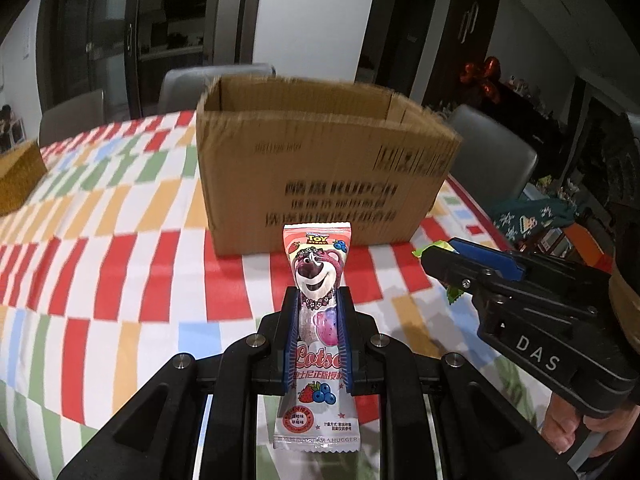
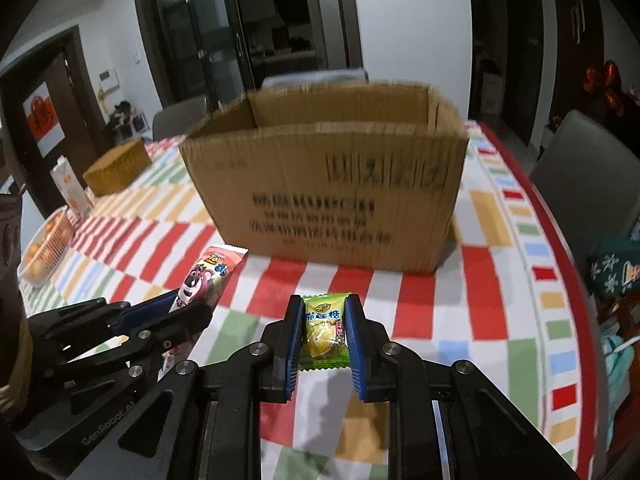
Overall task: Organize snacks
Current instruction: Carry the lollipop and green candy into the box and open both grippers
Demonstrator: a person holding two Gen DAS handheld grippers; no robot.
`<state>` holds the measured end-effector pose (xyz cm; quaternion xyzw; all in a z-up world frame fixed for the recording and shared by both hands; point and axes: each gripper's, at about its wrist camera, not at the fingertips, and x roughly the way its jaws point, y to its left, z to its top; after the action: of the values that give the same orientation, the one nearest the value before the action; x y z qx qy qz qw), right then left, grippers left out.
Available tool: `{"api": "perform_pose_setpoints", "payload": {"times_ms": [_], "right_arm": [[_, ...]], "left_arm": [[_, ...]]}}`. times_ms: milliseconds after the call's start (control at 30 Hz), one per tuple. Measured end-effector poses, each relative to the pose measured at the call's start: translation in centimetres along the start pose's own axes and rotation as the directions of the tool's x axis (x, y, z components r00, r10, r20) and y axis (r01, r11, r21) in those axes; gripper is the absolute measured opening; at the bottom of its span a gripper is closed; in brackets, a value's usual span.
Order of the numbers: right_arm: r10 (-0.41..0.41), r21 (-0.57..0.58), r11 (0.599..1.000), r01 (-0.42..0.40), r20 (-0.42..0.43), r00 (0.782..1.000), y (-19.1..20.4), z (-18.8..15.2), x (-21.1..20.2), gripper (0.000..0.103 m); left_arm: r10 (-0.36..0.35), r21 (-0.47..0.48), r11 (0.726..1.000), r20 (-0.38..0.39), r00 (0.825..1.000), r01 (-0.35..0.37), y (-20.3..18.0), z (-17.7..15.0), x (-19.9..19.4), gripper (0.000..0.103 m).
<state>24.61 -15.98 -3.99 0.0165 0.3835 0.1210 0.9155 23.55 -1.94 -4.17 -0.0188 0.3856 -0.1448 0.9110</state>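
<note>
My left gripper [image 1: 318,296] is shut on a long pink Lotso candy packet [image 1: 316,264], held above the checkered tablecloth just in front of an open cardboard box [image 1: 320,160]. My right gripper [image 2: 323,304] is shut on a small green durian candy [image 2: 323,330], also held in front of the box [image 2: 328,184]. The right gripper shows at the right of the left wrist view [image 1: 436,258], with the green wrapper [image 1: 434,247] poking out. The left gripper and pink packet [image 2: 202,284] show at the left of the right wrist view. The box's inside is hidden.
A smaller brown box [image 2: 116,168], a juice carton [image 2: 68,188] and a basket of oranges [image 2: 44,248] stand at the table's left. Grey chairs [image 1: 496,156] stand around the table. The table's right edge [image 2: 560,240] is close, with clutter beyond it.
</note>
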Motion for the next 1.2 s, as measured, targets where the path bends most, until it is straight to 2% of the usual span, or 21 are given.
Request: {"api": "perform_pose_setpoints", "payload": {"times_ms": [400, 833, 1033, 1200], "right_arm": [[0.008, -0.01, 1.0, -0.007, 0.156, 0.988, -0.2, 3.8, -4.7, 0.022], [-0.01, -0.041, 0.999, 0.023, 0.272, 0.962, -0.2, 9.5, -7.3, 0.022], [-0.008, -0.061, 0.998, 0.027, 0.292, 0.956, -0.2, 11.9, -7.1, 0.022], [-0.024, -0.092, 0.994, 0.053, 0.292, 0.956, 0.0, 14.0, -6.2, 0.022]], "left_arm": [[0.0, 0.052, 0.999, 0.134, 0.991, -0.007, -1.3, 4.8, -3.7, 0.019], [0.032, 0.088, 0.995, 0.256, 0.966, -0.056, -1.8, 11.4, -5.6, 0.019], [0.056, 0.093, 0.992, 0.275, 0.96, -0.085, -1.6, 14.3, -5.0, 0.019], [0.069, 0.08, 0.993, 0.255, 0.964, -0.092, -1.0, 16.1, -3.6, 0.019]]}}
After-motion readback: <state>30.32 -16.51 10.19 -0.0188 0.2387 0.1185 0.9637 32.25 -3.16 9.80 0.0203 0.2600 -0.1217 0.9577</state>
